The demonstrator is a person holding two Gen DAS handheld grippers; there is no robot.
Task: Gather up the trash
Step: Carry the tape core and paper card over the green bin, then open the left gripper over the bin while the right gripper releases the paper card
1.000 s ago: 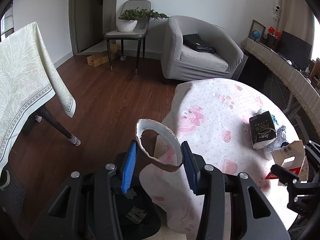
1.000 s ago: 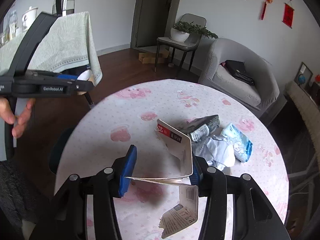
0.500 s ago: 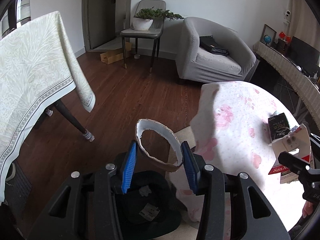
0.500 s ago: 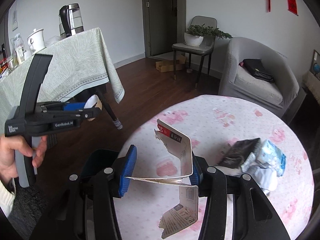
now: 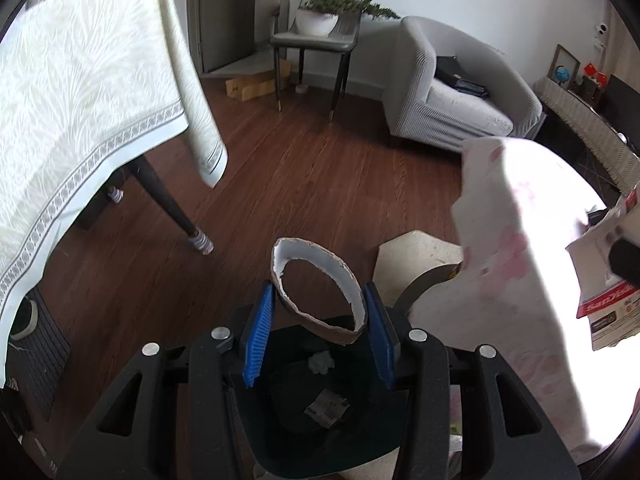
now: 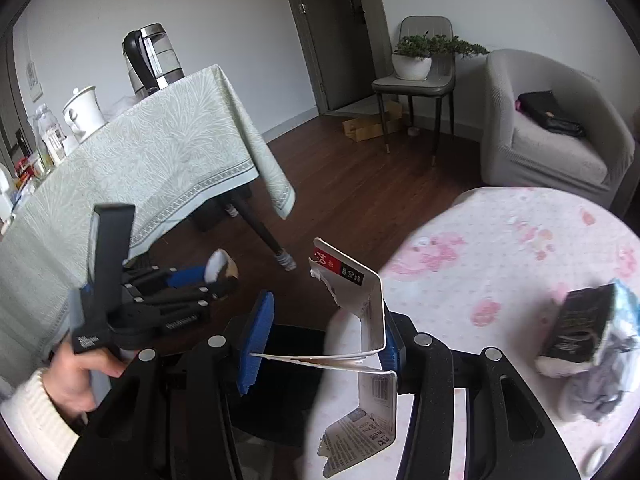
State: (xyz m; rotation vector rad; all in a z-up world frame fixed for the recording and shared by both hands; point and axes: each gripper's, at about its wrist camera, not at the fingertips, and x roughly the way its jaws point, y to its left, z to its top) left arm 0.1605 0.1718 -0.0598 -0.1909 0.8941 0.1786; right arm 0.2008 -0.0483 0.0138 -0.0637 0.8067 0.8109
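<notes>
floor (image 5: 320,184): glossy wood | tablecloth (image 5: 92,92): matt woven cloth | torn ring (image 5: 320,292): rough cardboard (white-lined)

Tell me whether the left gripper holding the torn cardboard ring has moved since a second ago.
Yes. The left gripper has swung away from the pink-patterned round table, which slid toward the right edge, and now holds the torn cardboard ring over the black bin.

Readable print
The torn card package (image 5: 608,312) reads "SanDisk" on its red strip; the rest is illegible.

The black plastic trash bin (image 5: 320,432) is half hidden behind the gripper frame at six o'clock; its scraps are unreadable.
</notes>
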